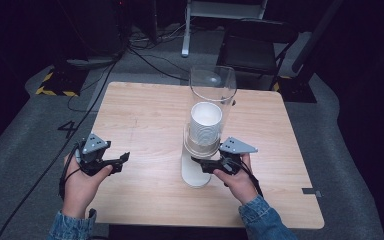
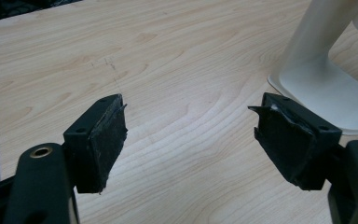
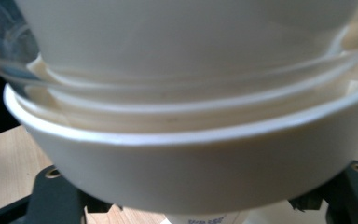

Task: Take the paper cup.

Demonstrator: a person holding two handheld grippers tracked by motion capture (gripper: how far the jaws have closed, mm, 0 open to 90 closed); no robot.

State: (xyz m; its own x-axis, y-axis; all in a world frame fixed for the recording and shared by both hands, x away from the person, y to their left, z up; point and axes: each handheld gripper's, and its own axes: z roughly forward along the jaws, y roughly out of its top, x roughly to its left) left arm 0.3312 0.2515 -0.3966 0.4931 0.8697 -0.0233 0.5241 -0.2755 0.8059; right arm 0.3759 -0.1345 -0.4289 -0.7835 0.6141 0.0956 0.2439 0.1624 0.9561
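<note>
Cup dispenser (image 1: 200, 150) stands mid-table (image 1: 145, 120): white stand w/ a clear tube on top, stack of white cups (image 1: 205, 122) inside the tube. Everything below is placed rel. to that dispenser.

R gripper (image 1: 202, 164) is right at the dispenser's lower part, coming in from its right side, just below the collar. In the right gripper view the white ring and the cup edge (image 3: 186, 179) sit directly over the jaws; pads are hidden under it. Jaws look partly closed in around something there, prob. the bottom cup, but can't tell if the pads actually press on it.

L gripper (image 1: 120, 160) is well left of the dispenser, low over bare table, jaws wide apart, nothing between them. Dispenser foot (image 2: 328, 91) shows off to its side in the left gripper view.

Risks, as I judge them:
- grip too shallow on the cup rim → slips off on the pull.
- pull comes sideways, not straight down → tall stand tips; L isn't bracing it.
- squeeze too hard → thin cup crushes, or two cups come out together.
</note>
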